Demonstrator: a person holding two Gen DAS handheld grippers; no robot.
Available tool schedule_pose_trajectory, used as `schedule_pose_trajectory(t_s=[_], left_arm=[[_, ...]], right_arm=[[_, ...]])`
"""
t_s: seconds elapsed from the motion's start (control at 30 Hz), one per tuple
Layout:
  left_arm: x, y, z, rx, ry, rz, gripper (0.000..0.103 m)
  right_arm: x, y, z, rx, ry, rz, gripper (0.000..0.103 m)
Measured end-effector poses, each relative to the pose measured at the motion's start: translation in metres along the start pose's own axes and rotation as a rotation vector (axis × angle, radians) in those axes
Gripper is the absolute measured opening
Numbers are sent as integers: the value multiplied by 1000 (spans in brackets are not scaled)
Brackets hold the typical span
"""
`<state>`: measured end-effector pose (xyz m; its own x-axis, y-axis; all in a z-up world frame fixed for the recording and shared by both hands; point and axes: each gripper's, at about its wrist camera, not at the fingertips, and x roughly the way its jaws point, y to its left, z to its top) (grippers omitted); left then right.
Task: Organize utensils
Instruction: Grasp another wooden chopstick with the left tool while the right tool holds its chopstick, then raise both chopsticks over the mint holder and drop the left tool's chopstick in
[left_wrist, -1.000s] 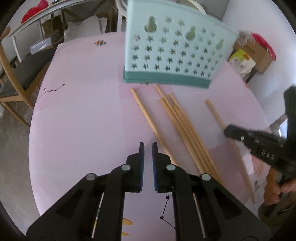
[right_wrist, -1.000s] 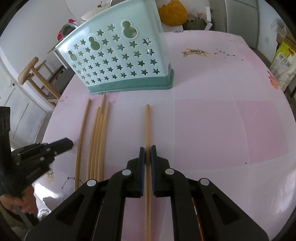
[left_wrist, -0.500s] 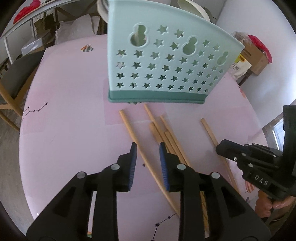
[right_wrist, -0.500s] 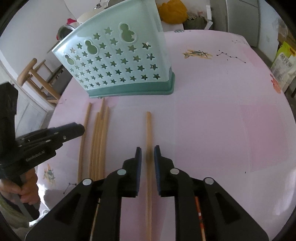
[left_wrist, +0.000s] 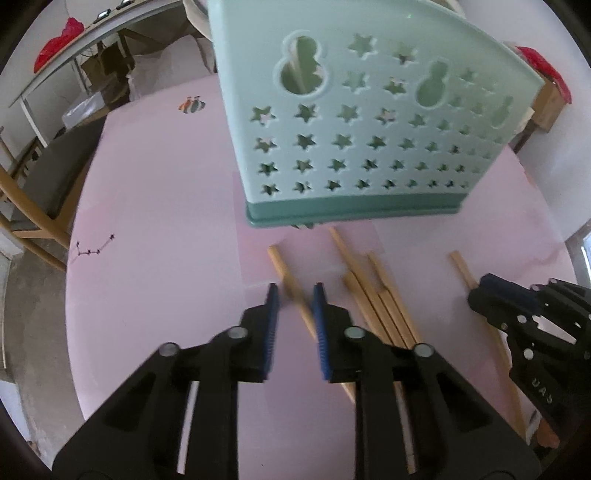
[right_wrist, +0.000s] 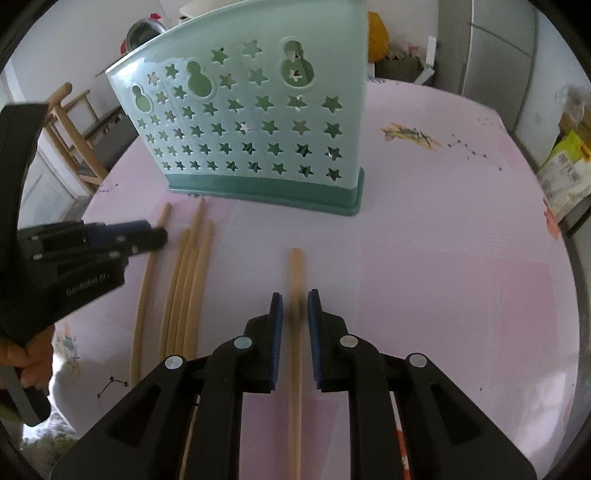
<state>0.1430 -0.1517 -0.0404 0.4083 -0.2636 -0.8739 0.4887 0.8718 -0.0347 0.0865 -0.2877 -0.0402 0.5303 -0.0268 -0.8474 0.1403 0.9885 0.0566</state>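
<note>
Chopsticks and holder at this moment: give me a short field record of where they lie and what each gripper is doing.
surface: pink table
holder: mint star-cut utensil holder, upright, beyond the sticks
sticks: six wooden chopsticks flat on the table
left gripper: jaws closing around the leftmost chopstick, pads not yet pressing
right gripper: straddles the lone right chopstick, small gaps either side
loose bundle: four chopsticks lying between the two grippers
in holder: cannot tell

chopsticks: wooden, flat on table | holder: mint, upright, behind
</note>
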Motion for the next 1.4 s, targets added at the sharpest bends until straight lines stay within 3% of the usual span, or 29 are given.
schedule_pose_trajectory(t_s=[0.07,0.27,0.43,0.73,1.0,1.2,1.4], left_arm=[[0,3,1,-23,-7,-5,10],[-16,18,0,-88,-72,-64,5],[-67,31,-6,-116,-200,-141,5],[-179,59,-7,-155,-496,-219,4],[-245,65,28,-185,-684,-314,4],[-270,51,60,-148,-799,-318,0],[-274,36,80,-115,-834,-337,0]], right_arm=[[0,2,-1,-9,-9,-2,7],[-20,-11,3,62,-60,49,7],[-59,-30,7,153,-154,125,7],[-106,-41,11,184,-272,184,7],[-133,-44,16,190,-347,203,7],[-141,-47,18,193,-353,207,7],[-143,-49,19,184,-342,198,7]])
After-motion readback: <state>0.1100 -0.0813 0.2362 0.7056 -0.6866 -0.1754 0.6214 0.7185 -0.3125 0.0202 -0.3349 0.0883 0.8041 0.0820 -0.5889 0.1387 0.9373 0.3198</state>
